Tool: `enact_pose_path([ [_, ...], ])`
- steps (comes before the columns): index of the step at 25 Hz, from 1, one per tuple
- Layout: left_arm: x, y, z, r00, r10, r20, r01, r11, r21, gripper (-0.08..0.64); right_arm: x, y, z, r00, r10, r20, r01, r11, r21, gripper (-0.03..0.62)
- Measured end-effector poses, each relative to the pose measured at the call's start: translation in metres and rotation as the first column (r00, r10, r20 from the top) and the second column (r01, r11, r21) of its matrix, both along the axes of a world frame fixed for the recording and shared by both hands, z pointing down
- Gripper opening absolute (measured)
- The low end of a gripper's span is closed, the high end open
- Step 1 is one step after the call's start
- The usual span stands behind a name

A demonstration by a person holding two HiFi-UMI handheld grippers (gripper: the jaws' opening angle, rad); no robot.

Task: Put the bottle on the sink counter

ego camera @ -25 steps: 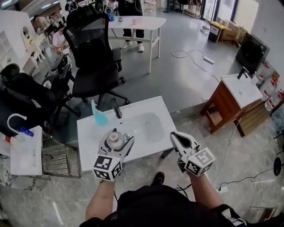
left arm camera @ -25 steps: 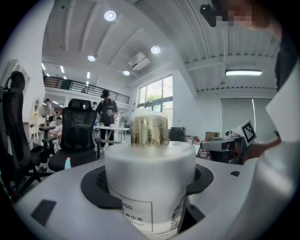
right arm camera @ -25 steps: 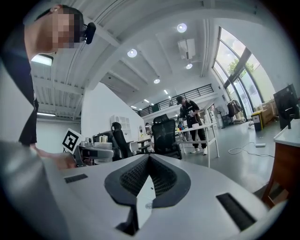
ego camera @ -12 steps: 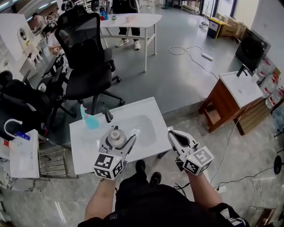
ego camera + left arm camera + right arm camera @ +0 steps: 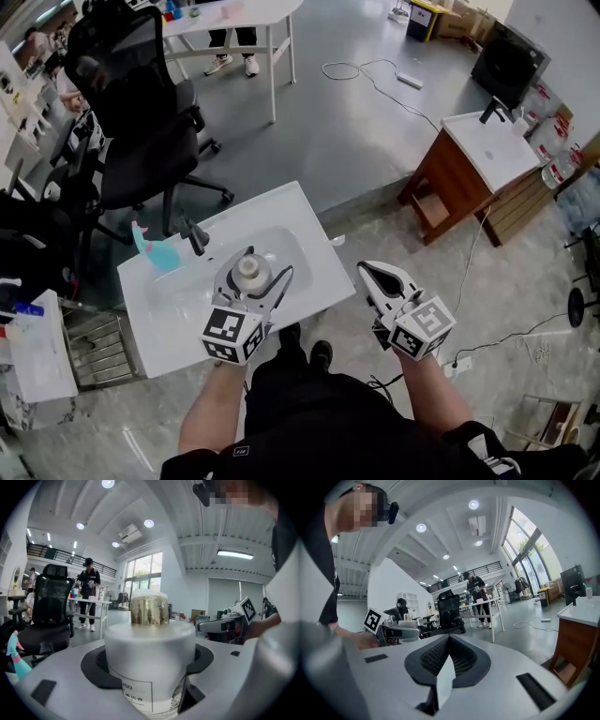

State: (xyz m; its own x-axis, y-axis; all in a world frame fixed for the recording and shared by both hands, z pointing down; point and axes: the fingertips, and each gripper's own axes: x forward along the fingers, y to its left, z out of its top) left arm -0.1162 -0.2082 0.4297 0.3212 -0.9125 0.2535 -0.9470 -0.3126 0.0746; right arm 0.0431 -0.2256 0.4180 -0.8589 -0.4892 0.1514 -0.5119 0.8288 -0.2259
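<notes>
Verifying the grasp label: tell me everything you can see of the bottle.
The bottle is squat and round, frosted white, with a gold neck under a clear cap and a printed label low on its front. It stands upright between the jaws of the left gripper, which press on its sides. In the head view it is over the sink basin; whether its base rests on anything cannot be told.

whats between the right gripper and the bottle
Head view: the left gripper's jaw against the bottle, then the sink counter's edge and a strip of floor before the right gripper.
</notes>
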Motion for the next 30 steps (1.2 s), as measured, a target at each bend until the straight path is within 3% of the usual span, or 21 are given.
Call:
enact_pose_path([
  [12, 0.047, -0.038, 0.052, 0.987, 0.155, -0.042, -0.157, 0.987, -0.045, 0.337, 0.007, -0.019, 0.036, 0.997, 0.052, -0.055, -0.055, 0.997, -0.062, 0.014],
  [30, 0.103, -0.064, 0.14, 0.955, 0.289, -0.064, -0.295, 0.948, -0.116, 0.337, 0.025, -0.02, 0.08, 0.989, 0.098, -0.114, -0.112, 0.985, -0.132, 0.014],
])
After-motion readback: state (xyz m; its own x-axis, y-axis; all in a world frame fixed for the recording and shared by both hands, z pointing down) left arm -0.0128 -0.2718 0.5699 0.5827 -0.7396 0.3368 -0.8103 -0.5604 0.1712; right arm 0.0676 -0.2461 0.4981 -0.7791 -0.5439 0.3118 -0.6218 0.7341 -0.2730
